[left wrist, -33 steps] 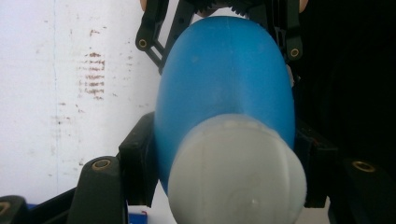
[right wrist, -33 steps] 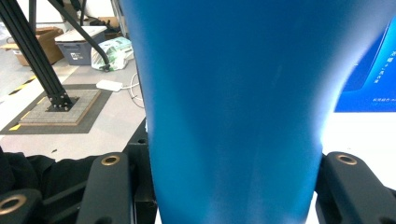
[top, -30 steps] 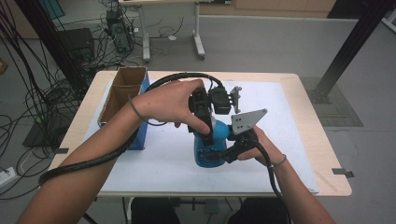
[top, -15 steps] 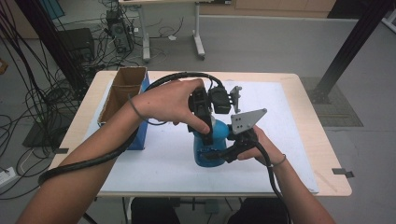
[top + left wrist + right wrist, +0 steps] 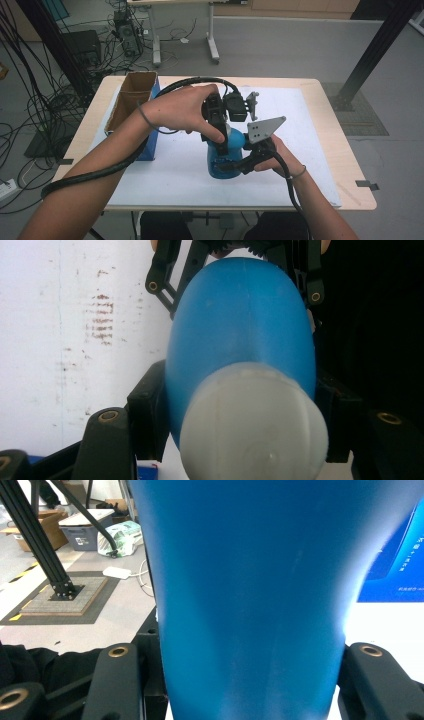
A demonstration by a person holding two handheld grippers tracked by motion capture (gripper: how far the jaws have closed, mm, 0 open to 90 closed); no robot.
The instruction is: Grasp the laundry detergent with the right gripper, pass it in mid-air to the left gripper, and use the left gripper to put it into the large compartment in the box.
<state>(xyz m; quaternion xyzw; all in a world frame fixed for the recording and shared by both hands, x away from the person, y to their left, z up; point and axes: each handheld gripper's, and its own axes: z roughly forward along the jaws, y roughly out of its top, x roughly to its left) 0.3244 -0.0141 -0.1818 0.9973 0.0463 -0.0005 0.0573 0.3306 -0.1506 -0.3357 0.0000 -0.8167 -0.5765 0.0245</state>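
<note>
High view: one blue bottle [image 5: 223, 159] upright on bench [image 5: 325, 165], left gripper [image 5: 220, 131] clamping top, right gripper [image 5: 239, 162] clamping body; one cardboard box [image 5: 131, 97] left. Left gripper view: white cap [image 5: 255, 425]. Right gripper view: floor cables [image 5: 145, 582].

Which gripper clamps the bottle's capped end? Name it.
The left gripper: its jaws clamp the blue bottle just behind the white cap; the right gripper grips the wider end.
</note>
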